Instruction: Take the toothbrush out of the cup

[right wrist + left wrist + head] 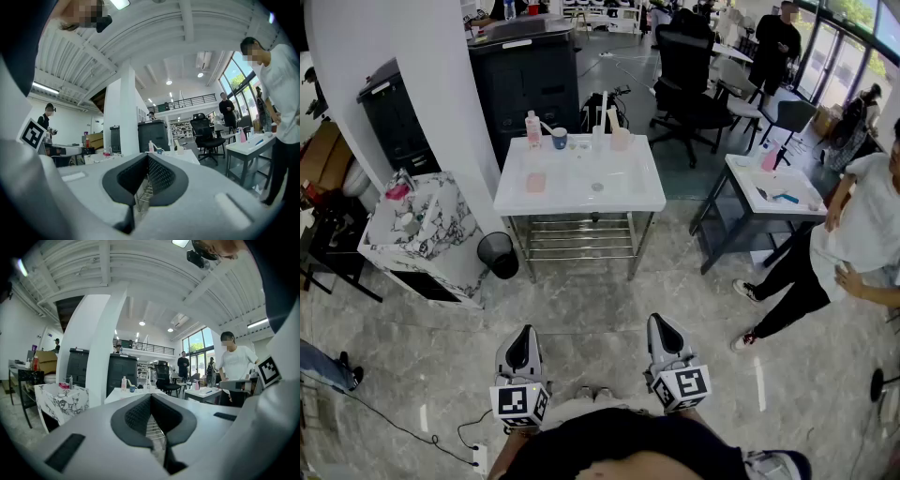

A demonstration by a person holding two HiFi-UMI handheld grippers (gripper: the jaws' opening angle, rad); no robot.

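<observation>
So both grippers are sitting clamped shut with nothing in them, left gripper (523, 336) and right gripper (662, 328) hanging side by side at the near end of the head view and pointing roughly level toward the white sink table (572, 201). The thing to go for is well apart from them: a blue cup (559, 139) is standing at the far edge of that table, just right of a pink bottle (532, 127), and the toothbrush (548, 127) is poking out of it, leaning up and to the left. There's also a beige cup (621, 139) further right with something sticking out of it, too small to call. I'm thinking the left gripper is lying a bit more in line with the blue cup, though neither is anywhere near reach. Open floor is running straight ahead, with a bin (497, 253) by the table's left leg and a person (853, 234) standing off to the right, so the way in is looking free. The reach is going across the whole basin to that far edge.
</observation>
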